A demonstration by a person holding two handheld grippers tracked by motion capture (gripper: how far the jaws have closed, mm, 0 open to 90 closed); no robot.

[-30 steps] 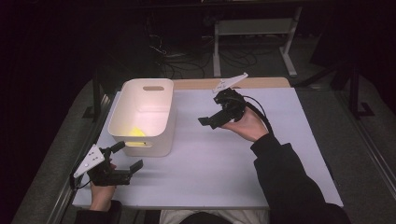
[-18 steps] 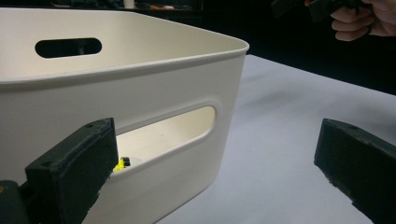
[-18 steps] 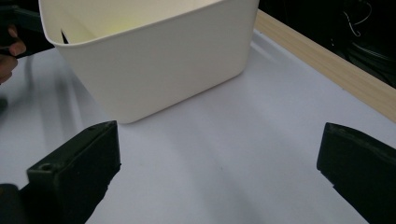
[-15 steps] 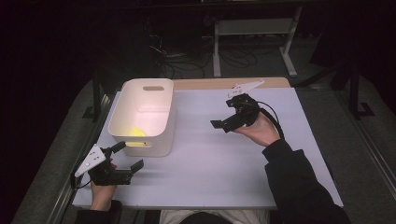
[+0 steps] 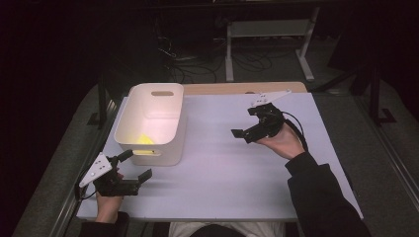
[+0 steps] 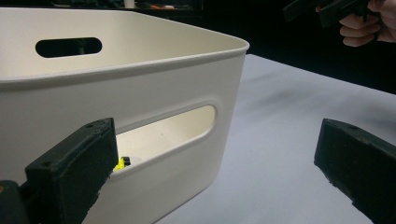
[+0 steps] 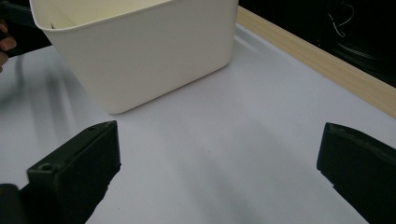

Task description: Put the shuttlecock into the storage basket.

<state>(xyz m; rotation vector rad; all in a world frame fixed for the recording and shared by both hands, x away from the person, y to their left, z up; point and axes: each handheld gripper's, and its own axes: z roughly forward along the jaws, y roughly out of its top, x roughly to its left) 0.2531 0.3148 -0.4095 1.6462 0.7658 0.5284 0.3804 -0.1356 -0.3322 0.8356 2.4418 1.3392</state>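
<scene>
A white plastic bin (image 5: 150,121) with handle slots stands on the left half of the table. A small yellow object (image 5: 143,139) lies on its floor, and that yellow object (image 6: 120,163) peeks through the near handle slot in the left gripper view. My left gripper (image 5: 136,164) is open and holds nothing, low at the near left corner, just in front of the bin wall (image 6: 140,98). My right gripper (image 5: 244,122) is held above the table's right middle, open and holding nothing, pointing left toward the bin (image 7: 140,46).
The table has a pale lavender top (image 5: 222,168) with a wooden strip (image 7: 317,56) along its far edge. Dark floor, cables and a white metal stand (image 5: 267,29) lie beyond the table. The other hand's gripper (image 6: 327,7) shows at the top right of the left gripper view.
My right gripper has drawn away from the bin, moving rightward and slightly nearer across the table. The left gripper has stayed where it was.
</scene>
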